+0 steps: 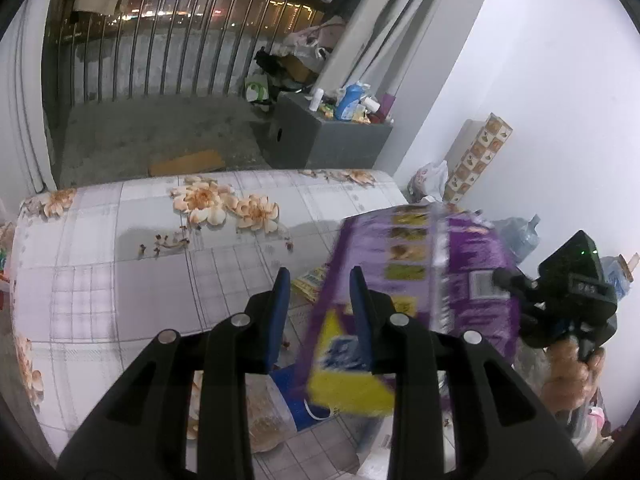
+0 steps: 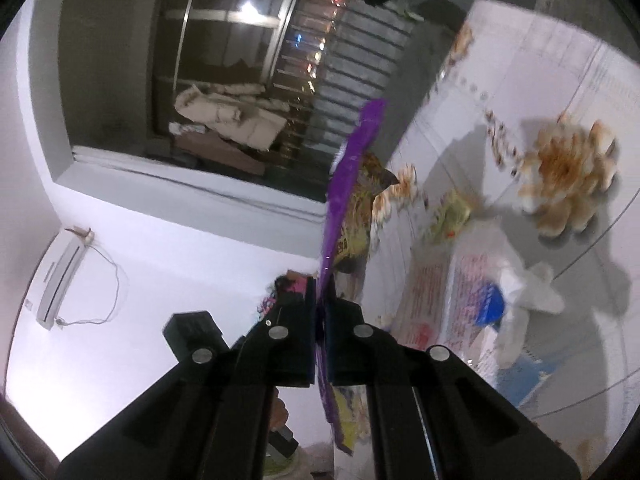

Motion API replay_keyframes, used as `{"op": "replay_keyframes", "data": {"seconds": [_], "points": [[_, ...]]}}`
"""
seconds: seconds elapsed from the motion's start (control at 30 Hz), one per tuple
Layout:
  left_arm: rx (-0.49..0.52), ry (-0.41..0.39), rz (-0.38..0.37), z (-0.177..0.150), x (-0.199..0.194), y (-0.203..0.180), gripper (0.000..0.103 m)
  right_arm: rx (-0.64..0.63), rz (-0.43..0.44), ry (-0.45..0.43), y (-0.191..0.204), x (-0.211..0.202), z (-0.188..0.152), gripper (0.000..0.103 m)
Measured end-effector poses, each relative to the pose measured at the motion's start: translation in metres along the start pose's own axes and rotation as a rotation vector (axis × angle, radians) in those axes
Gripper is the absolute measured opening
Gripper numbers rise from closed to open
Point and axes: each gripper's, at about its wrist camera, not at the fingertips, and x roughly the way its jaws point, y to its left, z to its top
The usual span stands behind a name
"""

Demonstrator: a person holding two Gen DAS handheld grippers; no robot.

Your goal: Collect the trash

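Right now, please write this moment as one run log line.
left gripper: open, empty | right gripper: shut on purple and yellow plastic snack bag | bag: lifted over floral-cloth table

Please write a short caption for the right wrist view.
Right gripper pinches a purple bag above the floral table.

I can't make out a single word or number anywhere. The purple bag [image 1: 416, 276] carries blue lettering on a yellow patch and a small white label, but all of it is smeared by blur. The white packet [image 2: 460, 300] on the bed has rows of red print, too small and soft for me to read.
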Motion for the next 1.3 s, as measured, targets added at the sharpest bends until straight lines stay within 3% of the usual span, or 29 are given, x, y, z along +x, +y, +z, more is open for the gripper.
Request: {"op": "replay_keyframes", "data": {"seconds": [0.37, 0.57, 0.77, 1.0, 1.13, 1.3], "points": [[0.024, 0.106, -0.037, -0.015, 0.022, -0.014, 0.028, 0.007, 0.037, -0.192, 0.000, -0.106, 0.017, 0.004], [0.048, 0.185, -0.078, -0.021, 0.042, -0.027, 0.031, 0.058, 0.023, -0.272, -0.023, -0.143, 0.014, 0.004], [-0.005, 0.277, -0.125, -0.023, 0.072, -0.030, 0.040, 0.118, 0.013, -0.268, -0.046, -0.146, 0.012, 0.004], [-0.151, 0.381, -0.168, -0.016, 0.113, -0.016, 0.041, 0.184, 0.010, -0.233, -0.074, -0.137, 0.015, 0.004], [-0.182, 0.432, -0.178, -0.013, 0.131, -0.014, 0.039, 0.203, 0.010, -0.226, -0.082, -0.133, 0.019, 0.004], [-0.209, 0.454, -0.277, -0.011, 0.134, -0.020, 0.039, 0.213, 0.013, -0.229, -0.089, -0.134, 0.023, 0.004]]}}
